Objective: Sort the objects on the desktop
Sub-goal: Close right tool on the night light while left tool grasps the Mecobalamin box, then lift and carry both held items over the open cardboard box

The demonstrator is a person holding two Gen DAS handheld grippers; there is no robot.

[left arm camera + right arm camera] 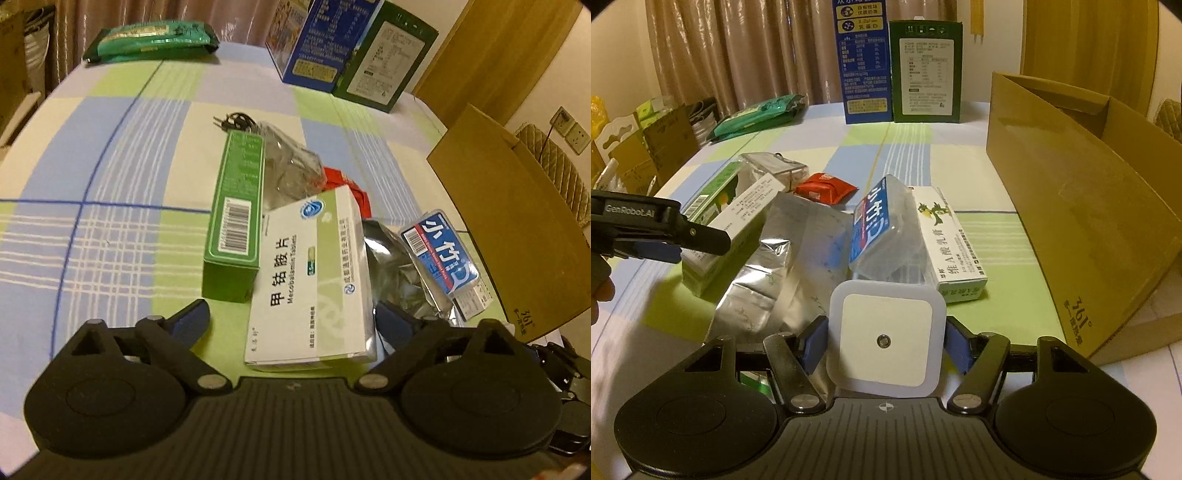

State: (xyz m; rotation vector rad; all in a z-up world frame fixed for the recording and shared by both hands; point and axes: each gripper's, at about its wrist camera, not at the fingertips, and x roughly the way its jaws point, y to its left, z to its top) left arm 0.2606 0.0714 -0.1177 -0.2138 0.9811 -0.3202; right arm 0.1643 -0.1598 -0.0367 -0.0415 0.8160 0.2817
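White night light (884, 338) between the right gripper (884, 341) jaws, pads touching.

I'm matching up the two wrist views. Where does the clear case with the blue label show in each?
Left wrist: clear case, right of centre, on the silver foil bag.
Right wrist: clear case, centre, tilted, just beyond the held white square.
Shared landmark: red packet.

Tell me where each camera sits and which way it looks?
Left wrist: on the left gripper, looking down at the white box between its open fingers.
Right wrist: on the right gripper, looking down at the night light between its fingers; the left gripper and a hand show.
Both see the silver bag and cardboard box.
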